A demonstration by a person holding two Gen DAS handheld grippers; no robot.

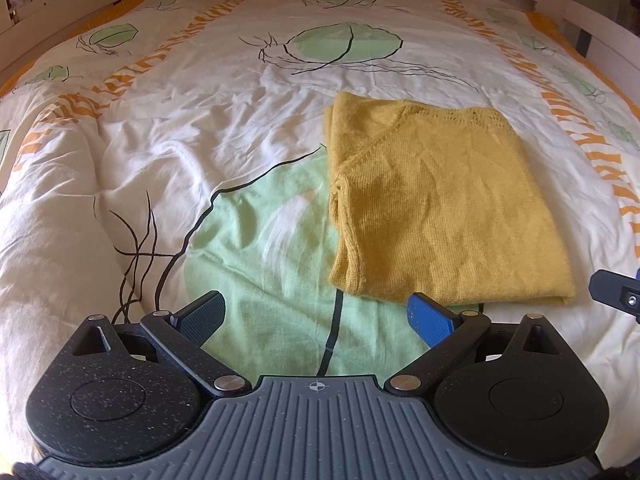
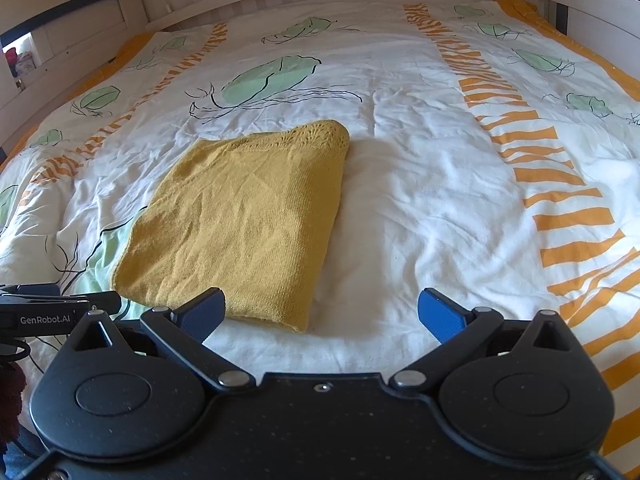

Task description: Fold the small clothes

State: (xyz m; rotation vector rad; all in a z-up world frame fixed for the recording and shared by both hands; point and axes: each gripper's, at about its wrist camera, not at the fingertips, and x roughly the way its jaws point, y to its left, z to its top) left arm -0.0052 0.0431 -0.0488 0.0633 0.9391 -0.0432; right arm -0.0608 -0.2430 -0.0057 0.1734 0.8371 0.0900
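1. Left wrist view: we see the sweater (image 1: 436,204) lying flat on the duvet (image 1: 224,128), already folded into a rough rectangle, ahead and right of the left gripper (image 1: 320,316).
2. Left jaws stand wide apart and hold nothing; the near hem lies just beyond the right-hand finger.
3. Right wrist view: the sweater (image 2: 244,220) lies ahead and left of the right gripper (image 2: 322,312). Its jaws are also spread wide and empty; the near corner sits just past the left-hand finger.
4. We judge the step in hand to be a pause between folds, or the end of folding. Neither gripper touches the cloth.
5. If another fold is wanted, the next move calls for each gripper to descend on one near corner, pinch all layers, then lift and carry the hem toward the lace edge (image 2: 304,136).
6. The knit is loose; layers may slip apart if pinched shallowly.
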